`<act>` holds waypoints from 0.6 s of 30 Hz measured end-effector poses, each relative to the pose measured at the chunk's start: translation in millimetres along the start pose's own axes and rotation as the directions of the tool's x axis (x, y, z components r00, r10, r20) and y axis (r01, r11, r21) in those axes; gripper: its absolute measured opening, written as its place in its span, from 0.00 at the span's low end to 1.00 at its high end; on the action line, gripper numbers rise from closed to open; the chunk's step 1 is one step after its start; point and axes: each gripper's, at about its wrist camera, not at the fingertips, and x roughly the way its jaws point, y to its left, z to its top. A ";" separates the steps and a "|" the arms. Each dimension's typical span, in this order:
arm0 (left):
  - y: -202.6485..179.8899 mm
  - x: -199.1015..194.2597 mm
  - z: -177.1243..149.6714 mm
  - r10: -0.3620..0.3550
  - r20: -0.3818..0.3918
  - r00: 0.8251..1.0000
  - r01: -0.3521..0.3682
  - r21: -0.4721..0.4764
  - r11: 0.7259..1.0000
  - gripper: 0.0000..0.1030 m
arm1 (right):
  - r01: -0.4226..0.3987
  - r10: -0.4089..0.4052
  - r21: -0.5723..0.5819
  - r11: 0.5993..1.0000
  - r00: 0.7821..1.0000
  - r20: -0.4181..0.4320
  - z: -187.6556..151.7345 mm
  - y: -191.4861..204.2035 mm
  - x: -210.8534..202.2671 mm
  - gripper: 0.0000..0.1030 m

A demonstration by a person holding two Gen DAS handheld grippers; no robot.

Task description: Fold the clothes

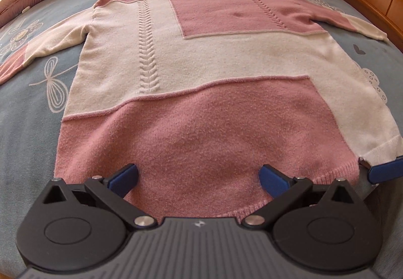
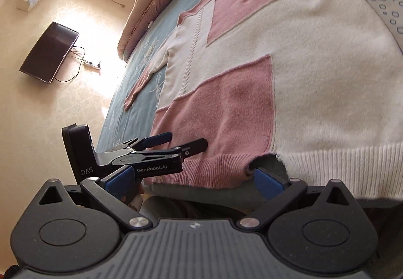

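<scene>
Hovering at the near hem, left gripper [image 1: 199,179] and right gripper [image 2: 191,182] spread their fingers wide. Sweater [image 1: 191,72] lies flat on the bed [image 1: 30,107]; pinch both hem layers evenly, I'd say.

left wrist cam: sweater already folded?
No. The sweater lies spread flat on the bed, both sleeves stretched out to the sides, and the left tongs stand open over its hem.
</scene>
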 end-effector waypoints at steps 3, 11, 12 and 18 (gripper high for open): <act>1.1 -0.7 0.3 -0.006 0.000 1.000 0.006 -0.002 1.000 0.99 | -0.029 0.029 0.031 0.999 1.000 0.011 -3.7 -9.8 12.1 1.00; 1.8 -4.0 -3.9 -0.020 0.008 1.000 0.020 0.004 1.000 0.99 | 0.027 -0.018 -0.102 0.994 0.996 0.083 -1.3 7.9 27.7 1.00; 1.8 -4.5 -4.1 -0.021 0.005 1.000 0.021 0.006 1.000 0.99 | 0.004 0.002 -0.089 0.996 0.998 0.068 -1.9 6.2 30.5 1.00; 2.5 -23.2 -6.5 -0.066 0.003 0.998 0.066 0.048 0.997 0.99 | -0.202 0.195 -0.076 0.976 0.976 -0.093 -10.7 19.1 6.2 1.00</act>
